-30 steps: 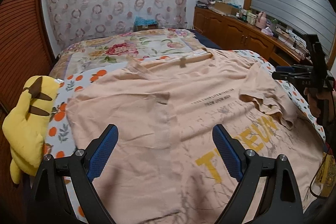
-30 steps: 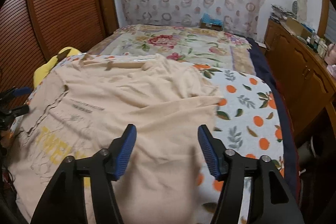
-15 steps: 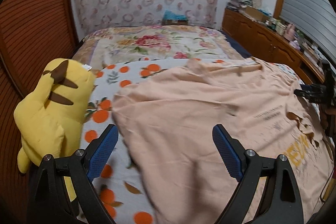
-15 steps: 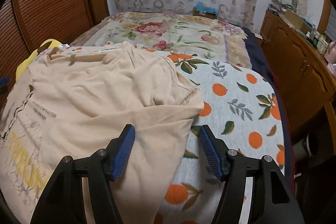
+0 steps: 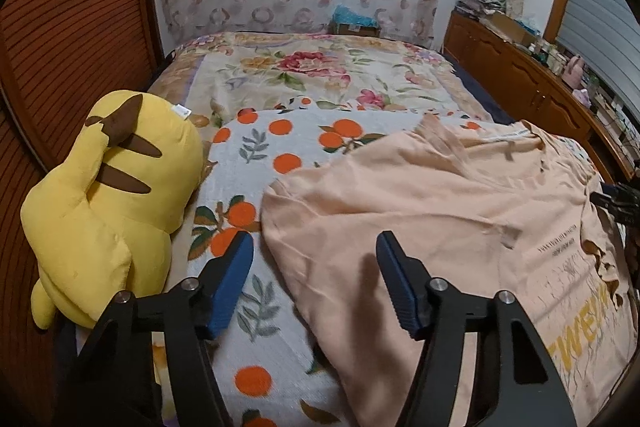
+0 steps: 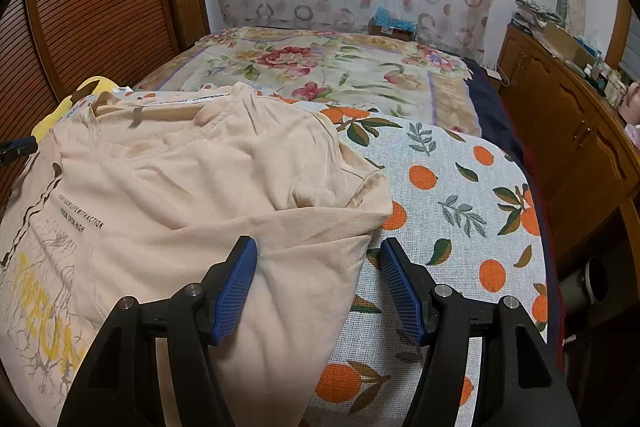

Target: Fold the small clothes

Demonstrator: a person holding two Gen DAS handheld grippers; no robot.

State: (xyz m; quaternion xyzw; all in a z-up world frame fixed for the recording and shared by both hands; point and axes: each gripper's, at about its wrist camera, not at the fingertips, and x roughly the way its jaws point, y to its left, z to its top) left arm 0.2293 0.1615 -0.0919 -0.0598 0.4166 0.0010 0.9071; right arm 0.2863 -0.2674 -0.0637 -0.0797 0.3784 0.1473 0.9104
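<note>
1. Our left gripper (image 5: 314, 281) is closing, jaws straddling the peach T-shirt's (image 5: 440, 211) left edge, pads not pressing yet.
2. Our right gripper (image 6: 318, 285) waits half-open over the opposite edge, holding nothing.
3. A second ago the left hovered mid-shirt; now it's at the side, ready to fold.
4. The shirt lies on the orange-print blanket (image 6: 460, 187), plush toy (image 5: 108, 195) beside.

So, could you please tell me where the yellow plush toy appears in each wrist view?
Left wrist view: the yellow plush toy fills the left side, lying on the bed beside the orange-print blanket.
Right wrist view: only a yellow sliver shows at upper left, behind the peach T-shirt.
Shared landmark: the T-shirt's yellow lettering.
</note>
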